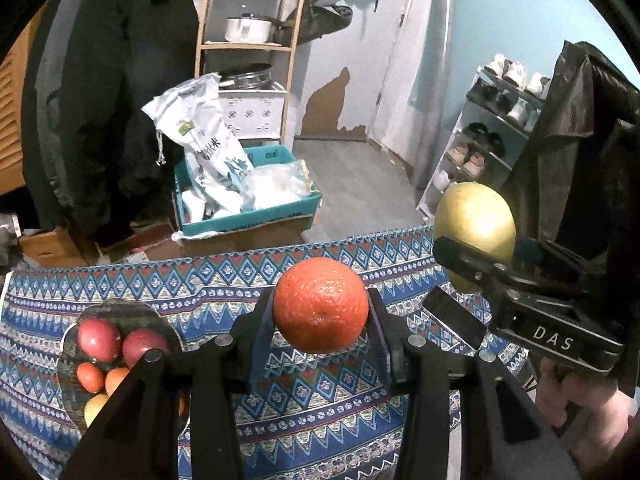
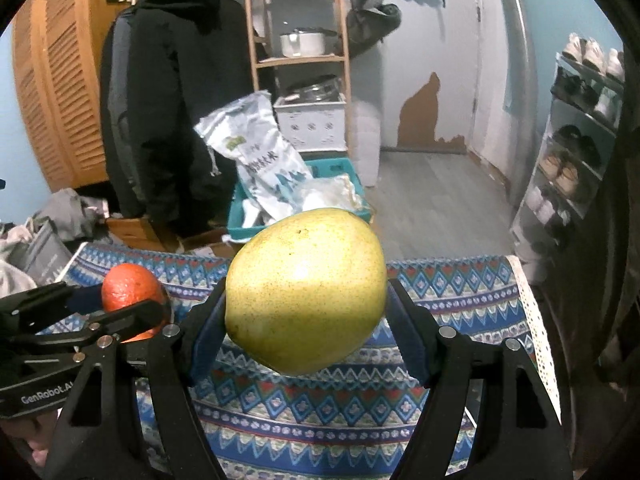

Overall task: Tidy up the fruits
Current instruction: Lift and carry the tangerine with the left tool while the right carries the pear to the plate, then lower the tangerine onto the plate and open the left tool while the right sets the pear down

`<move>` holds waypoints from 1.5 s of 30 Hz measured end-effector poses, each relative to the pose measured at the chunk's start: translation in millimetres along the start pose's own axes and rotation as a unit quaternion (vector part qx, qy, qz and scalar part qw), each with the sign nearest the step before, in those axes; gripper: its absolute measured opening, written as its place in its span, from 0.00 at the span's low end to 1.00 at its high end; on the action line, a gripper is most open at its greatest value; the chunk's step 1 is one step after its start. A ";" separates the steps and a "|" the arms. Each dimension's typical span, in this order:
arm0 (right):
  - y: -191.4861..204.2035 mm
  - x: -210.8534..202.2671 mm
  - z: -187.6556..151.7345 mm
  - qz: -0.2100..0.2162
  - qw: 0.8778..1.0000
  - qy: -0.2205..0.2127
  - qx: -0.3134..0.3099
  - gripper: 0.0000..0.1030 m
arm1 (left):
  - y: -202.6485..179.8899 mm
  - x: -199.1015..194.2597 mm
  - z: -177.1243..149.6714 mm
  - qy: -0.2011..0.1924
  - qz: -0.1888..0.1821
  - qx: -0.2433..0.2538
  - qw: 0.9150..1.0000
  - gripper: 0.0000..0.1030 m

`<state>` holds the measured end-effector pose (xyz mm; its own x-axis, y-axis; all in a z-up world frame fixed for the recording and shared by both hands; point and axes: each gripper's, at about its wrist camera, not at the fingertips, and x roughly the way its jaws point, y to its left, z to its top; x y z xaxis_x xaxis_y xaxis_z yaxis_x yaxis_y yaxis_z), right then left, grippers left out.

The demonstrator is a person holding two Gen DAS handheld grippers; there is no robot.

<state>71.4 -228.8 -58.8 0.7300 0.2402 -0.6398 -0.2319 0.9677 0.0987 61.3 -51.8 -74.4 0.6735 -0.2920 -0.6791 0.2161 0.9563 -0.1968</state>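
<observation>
My left gripper is shut on an orange, held in the air above the patterned tablecloth. My right gripper is shut on a large yellow-green pear, also lifted above the cloth. In the left wrist view the pear and the right gripper show at the right, with a hand below it. In the right wrist view the orange and the left gripper sit at the left. A dark plate at the lower left holds several fruits: red apples, small oranges and a yellow one.
Beyond the table's far edge stand a teal box with bags, cardboard boxes, a wooden shelf with a pot, hanging dark coats and a shoe rack at the right. Grey floor runs to a door.
</observation>
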 end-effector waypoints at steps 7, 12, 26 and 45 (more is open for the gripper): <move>26.6 2.3 6.5 0.019 1.000 -0.002 -0.018 0.72 | 20.0 -15.0 -2.0 -0.009 0.011 -0.017 1.000 0.43; 48.5 11.0 10.5 0.040 0.999 0.003 -0.029 0.72 | 40.5 -24.8 -6.8 -0.014 0.023 -0.035 0.999 0.43; 114.3 47.1 14.4 0.092 0.994 0.030 -0.058 0.72 | 110.1 -38.5 -34.4 -0.002 0.065 -0.093 0.994 0.43; 199.5 111.5 -8.6 0.153 0.978 0.099 -0.096 0.72 | 197.7 0.0 -99.0 0.088 0.113 -0.173 0.975 0.43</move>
<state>101.0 -9.6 -116.9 0.4733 0.4793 -0.7391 -0.5516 0.8154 0.1756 34.1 138.7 -183.3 0.5382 -0.0964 -0.8372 -0.1946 0.9524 -0.2348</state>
